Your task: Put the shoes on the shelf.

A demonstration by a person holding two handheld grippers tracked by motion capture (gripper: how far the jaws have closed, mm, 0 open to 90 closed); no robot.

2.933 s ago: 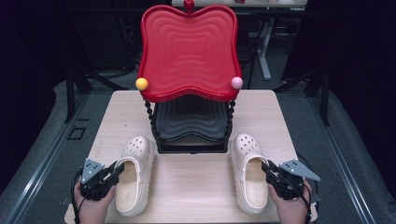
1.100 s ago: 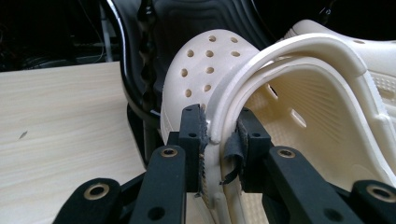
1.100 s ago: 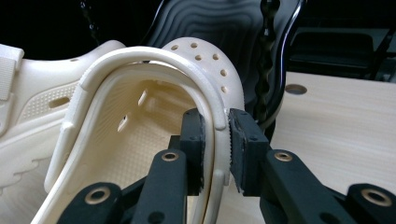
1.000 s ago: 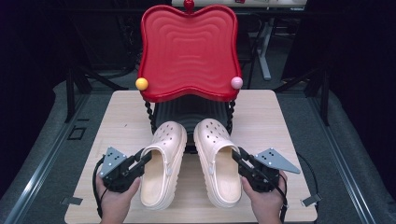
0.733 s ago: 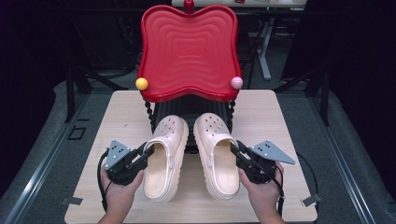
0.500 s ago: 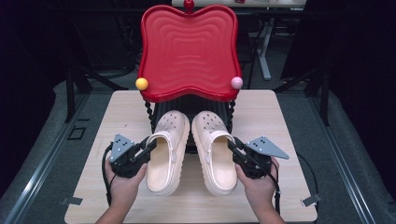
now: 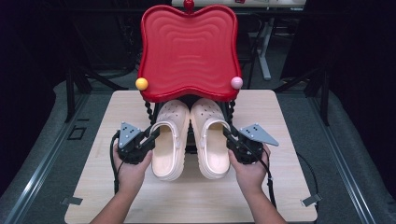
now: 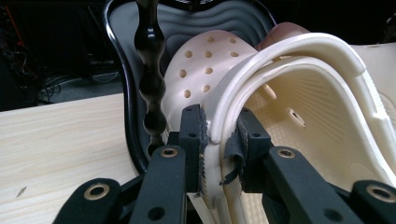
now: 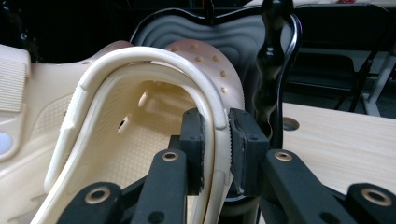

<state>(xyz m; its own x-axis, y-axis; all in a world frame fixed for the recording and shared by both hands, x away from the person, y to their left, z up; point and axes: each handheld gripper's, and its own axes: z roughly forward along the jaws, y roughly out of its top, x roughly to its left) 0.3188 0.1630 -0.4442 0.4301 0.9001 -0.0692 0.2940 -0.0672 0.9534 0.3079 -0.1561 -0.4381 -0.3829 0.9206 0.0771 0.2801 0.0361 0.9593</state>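
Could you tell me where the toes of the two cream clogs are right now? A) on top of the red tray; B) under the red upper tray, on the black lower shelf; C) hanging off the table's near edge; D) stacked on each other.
B: in the high view both cream clogs point their toes beneath the red tray, and the left gripper view shows a toe on the black shelf.

Light wood-grain table (image 7: 93, 140), square-cornered, set on a grey floor.

A two-tier stand is carried at the table's far middle: a black wavy lower tray (image 8: 122, 93) and a red wavy upper tray (image 7: 187, 46), joined by black beaded posts (image 8: 152, 84), with a yellow ball (image 7: 141, 83) and a pink ball (image 7: 236, 82) at the red tray's front corners. Two cream clogs (image 7: 171, 140) (image 7: 210, 137) are laid side by side, toes on the black tray beneath the red one, heels over the tabletop. A small round hole (image 9: 290, 123) is seen in the tabletop just beside the stand.
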